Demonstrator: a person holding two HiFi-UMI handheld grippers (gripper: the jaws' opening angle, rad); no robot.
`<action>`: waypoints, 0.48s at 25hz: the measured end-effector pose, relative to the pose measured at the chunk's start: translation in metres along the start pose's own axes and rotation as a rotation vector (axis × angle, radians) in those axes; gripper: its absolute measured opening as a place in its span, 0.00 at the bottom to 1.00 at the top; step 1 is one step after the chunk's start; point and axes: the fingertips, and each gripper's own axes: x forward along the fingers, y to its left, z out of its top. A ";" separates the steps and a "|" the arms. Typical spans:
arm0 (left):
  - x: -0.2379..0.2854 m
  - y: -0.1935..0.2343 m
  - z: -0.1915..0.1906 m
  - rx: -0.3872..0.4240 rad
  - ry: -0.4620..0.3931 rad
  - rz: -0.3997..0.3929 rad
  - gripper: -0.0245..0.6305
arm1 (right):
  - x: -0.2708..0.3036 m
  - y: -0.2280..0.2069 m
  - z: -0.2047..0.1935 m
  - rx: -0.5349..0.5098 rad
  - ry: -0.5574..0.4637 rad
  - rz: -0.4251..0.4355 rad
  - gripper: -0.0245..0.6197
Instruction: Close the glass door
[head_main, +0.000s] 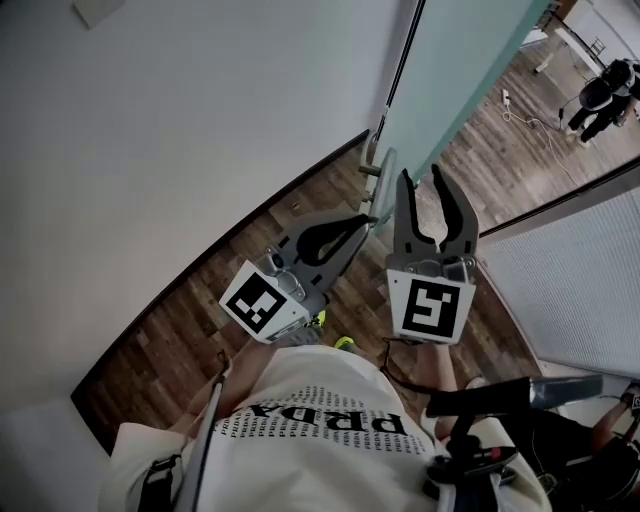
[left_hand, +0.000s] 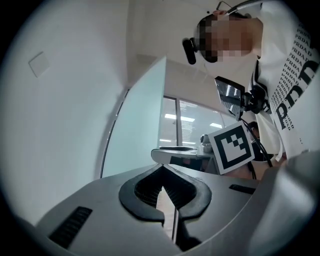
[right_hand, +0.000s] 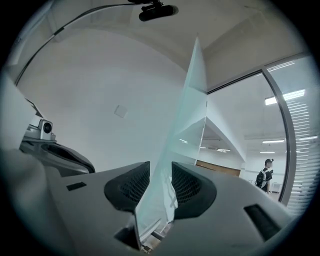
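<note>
The left gripper (head_main: 368, 220) has its fingers together with nothing seen between them, their tips just beside the lower end of the door handle (head_main: 386, 172). The right gripper (head_main: 422, 185) is nearer the work: its fingers stand apart, astride the free edge of the glass door (right_hand: 185, 130), which rises upright out of their gap. The pane runs on away from the fingers and stands open. Closing it likely means carrying that edge to the right gripper's right, toward the partition (head_main: 585, 270).

A tall frosted glass door (head_main: 450, 80) stands ahead, a plain white wall (head_main: 180, 120) left of it. The right claw (head_main: 421, 178) straddles its edge, with the left claw (head_main: 368, 218) just left.
</note>
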 end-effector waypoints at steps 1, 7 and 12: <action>0.005 0.006 0.003 0.003 -0.003 -0.013 0.03 | 0.005 -0.004 0.003 -0.011 -0.004 -0.013 0.20; 0.025 0.016 -0.001 -0.007 0.014 -0.095 0.03 | 0.008 -0.008 0.008 0.018 -0.041 -0.057 0.20; 0.049 0.016 -0.005 -0.032 0.027 -0.135 0.03 | 0.009 -0.020 0.001 0.144 -0.018 0.016 0.21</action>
